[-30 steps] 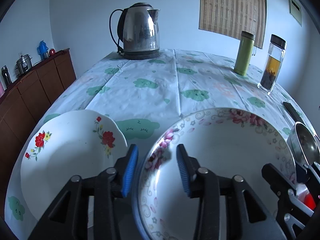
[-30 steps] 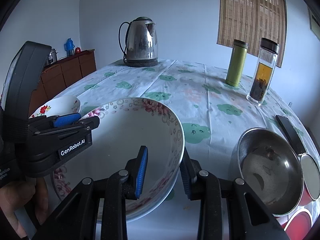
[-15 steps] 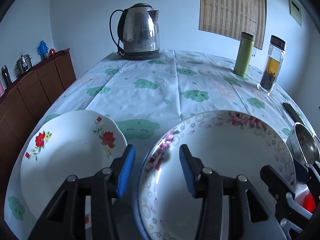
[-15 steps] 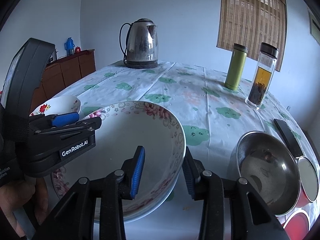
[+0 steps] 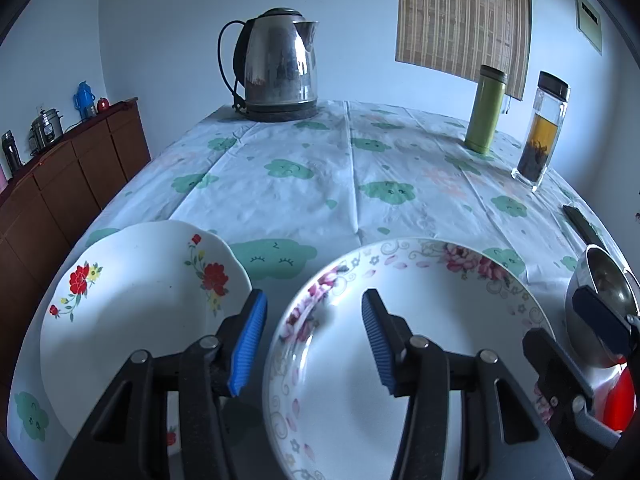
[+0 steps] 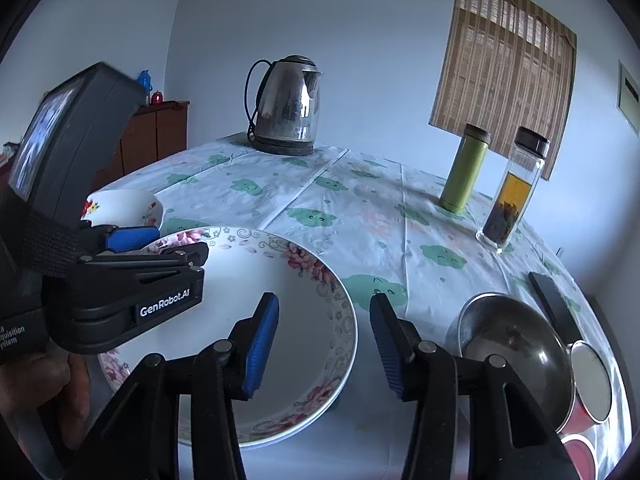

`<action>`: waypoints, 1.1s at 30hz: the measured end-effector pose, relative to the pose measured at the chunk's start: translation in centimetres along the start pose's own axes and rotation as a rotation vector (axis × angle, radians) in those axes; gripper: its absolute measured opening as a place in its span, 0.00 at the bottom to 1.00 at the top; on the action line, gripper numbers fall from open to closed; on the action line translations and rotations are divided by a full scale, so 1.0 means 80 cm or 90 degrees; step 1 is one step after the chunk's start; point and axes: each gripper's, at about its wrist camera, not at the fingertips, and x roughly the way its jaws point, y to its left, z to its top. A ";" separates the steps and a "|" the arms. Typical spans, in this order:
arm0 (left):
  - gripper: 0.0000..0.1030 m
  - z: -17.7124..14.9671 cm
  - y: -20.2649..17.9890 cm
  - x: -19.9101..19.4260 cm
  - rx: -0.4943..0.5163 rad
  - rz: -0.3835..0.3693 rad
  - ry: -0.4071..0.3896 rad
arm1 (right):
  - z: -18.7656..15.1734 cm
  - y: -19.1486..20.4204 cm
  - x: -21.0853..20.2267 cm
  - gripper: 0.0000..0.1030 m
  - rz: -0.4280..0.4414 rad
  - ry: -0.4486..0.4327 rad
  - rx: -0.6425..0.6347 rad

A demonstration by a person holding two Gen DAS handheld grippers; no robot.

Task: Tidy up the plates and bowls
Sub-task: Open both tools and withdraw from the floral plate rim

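1. Open cloth fills mid-frame of the table (image 5: 344, 168); its far edge carries the kettle (image 5: 280, 68).
2. Pink-flowered bowl (image 5: 440, 320) sits lower centre; red-flowered plate (image 5: 132, 304) lower left, just beside it.
3. Left gripper (image 5: 314, 344): jaws opening, straddling the bowl's left rim, pads clear; right gripper (image 6: 324, 348): jaws opening, astride the right rim.
4. Steel bowl (image 6: 516, 344) lower right; green flask (image 6: 466, 168) and tea jar (image 6: 512, 196) upper right.
5. Legible on the left gripper's body: "GenRobot.AI".
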 end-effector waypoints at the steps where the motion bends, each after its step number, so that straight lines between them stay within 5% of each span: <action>1: 0.50 0.000 0.000 0.000 0.001 0.000 -0.001 | 0.000 -0.002 0.000 0.50 0.003 0.001 0.003; 22: 0.73 -0.001 0.004 -0.014 -0.017 0.009 -0.034 | -0.001 -0.011 -0.006 0.69 0.034 -0.023 0.034; 33: 0.73 -0.005 0.017 -0.027 -0.039 0.024 -0.060 | -0.002 -0.017 -0.023 0.69 0.057 -0.074 0.048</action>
